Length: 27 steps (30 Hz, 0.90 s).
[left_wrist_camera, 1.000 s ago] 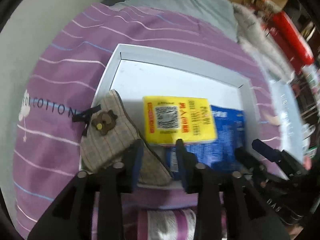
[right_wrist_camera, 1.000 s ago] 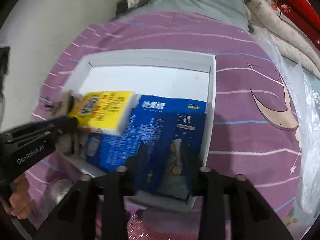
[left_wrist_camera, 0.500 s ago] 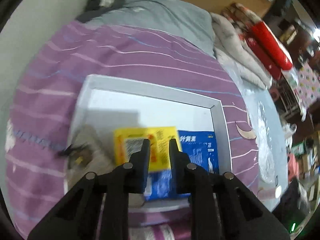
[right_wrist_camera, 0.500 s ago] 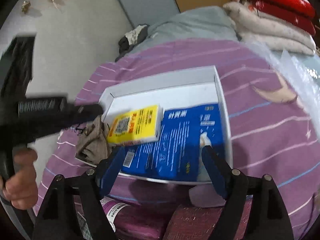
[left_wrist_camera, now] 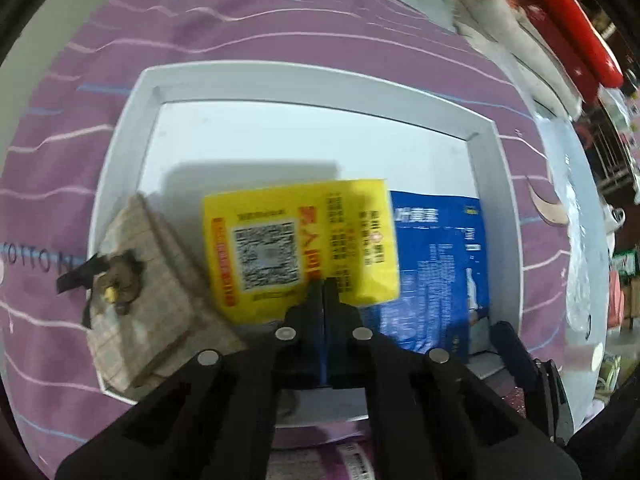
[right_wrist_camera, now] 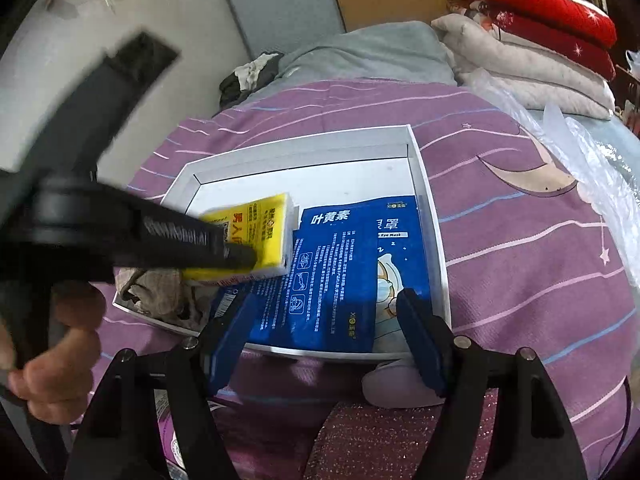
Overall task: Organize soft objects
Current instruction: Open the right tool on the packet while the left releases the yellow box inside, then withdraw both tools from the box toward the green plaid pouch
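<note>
A white shallow box (left_wrist_camera: 120,184) (right_wrist_camera: 424,184) lies on the purple bed cover. In it are a blue eye-mask packet (left_wrist_camera: 436,264) (right_wrist_camera: 340,272), a beige plaid pouch (left_wrist_camera: 152,280) (right_wrist_camera: 160,292) at the left corner, and a yellow packet (left_wrist_camera: 296,240) (right_wrist_camera: 268,232). My left gripper (left_wrist_camera: 323,286) (right_wrist_camera: 244,258) is shut on the yellow packet's near edge and holds it tilted above the box floor. My right gripper (right_wrist_camera: 324,332) is open and empty over the box's near edge, above the blue packet.
A grey blanket (right_wrist_camera: 360,52) and folded red and white quilts (right_wrist_camera: 540,36) lie at the far end of the bed. Clear plastic wrap (right_wrist_camera: 592,152) lies at the right. A glittery purple item (right_wrist_camera: 380,440) and a pale pink item (right_wrist_camera: 396,384) lie just before the box.
My left gripper has shut on the yellow packet and lifted it. My right gripper has opened, let go of the blue packet and drawn back toward the box's near edge.
</note>
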{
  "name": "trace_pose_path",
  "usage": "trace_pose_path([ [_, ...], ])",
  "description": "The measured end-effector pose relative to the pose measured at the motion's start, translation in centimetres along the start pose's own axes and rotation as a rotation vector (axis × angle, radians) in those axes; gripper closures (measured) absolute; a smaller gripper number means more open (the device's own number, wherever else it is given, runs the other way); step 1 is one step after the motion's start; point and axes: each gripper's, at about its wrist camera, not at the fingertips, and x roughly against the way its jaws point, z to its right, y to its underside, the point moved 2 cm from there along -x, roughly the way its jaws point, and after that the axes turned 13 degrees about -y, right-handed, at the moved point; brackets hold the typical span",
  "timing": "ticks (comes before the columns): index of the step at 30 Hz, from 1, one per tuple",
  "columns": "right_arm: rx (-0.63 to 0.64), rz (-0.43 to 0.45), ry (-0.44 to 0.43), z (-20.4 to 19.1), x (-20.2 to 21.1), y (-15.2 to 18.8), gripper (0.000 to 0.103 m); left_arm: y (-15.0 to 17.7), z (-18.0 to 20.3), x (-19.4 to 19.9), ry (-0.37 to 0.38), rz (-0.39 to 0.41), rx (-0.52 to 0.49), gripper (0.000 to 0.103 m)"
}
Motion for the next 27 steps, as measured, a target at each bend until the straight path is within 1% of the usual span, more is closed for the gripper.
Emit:
trace_pose_path([
  [3,-0.007,0.006,-0.013,0.2,0.1,0.0,0.03,0.1,-0.8,0.0,-0.021,-0.021,0.022,0.099],
  [6,-0.007,0.007,-0.015,0.3,0.2,0.1,0.03,0.5,-1.3,-0.1,-0.061,-0.016,0.022,0.099],
  [9,-0.001,0.002,-0.016,0.4,0.0,0.1,0.03,1.1,-1.2,-0.1,-0.059,-0.02,0.023,0.099],
  [11,0.008,-0.009,-0.025,0.5,-0.3,0.3,0.025,1.6,-1.3,0.3,-0.04,-0.004,0.032,0.099],
  [12,0.018,-0.016,-0.032,0.4,-0.5,0.3,0.022,1.9,-1.5,0.7,-0.026,0.007,0.037,0.099],
  [16,0.052,-0.026,-0.015,-0.1,-0.9,0.4,0.018,3.5,-2.1,2.9,0.014,0.081,0.045,0.094],
  [19,0.062,-0.023,-0.004,-0.2,-0.9,0.4,0.016,5.0,-2.6,4.8,0.021,0.141,0.046,0.089],
  [20,0.063,-0.02,-0.014,-0.3,-0.9,0.5,0.014,5.7,-2.7,5.6,0.027,0.166,0.045,0.087],
  [21,0.064,-0.017,-0.024,-0.4,-0.8,0.5,0.011,5.9,-2.9,6.1,0.028,0.183,0.046,0.087],
  [23,0.066,0.0,-0.02,-0.6,-0.2,0.6,0.011,6.7,-3.0,7.1,0.026,0.22,0.052,0.085],
  [25,0.075,0.033,-0.02,-1.2,0.7,0.6,0.011,7.0,-3.3,8.2,0.005,0.268,0.059,0.085],
  [27,0.09,0.07,-0.032,-1.8,1.9,0.5,0.011,7.2,-4.0,9.1,-0.056,0.334,0.067,0.085],
])
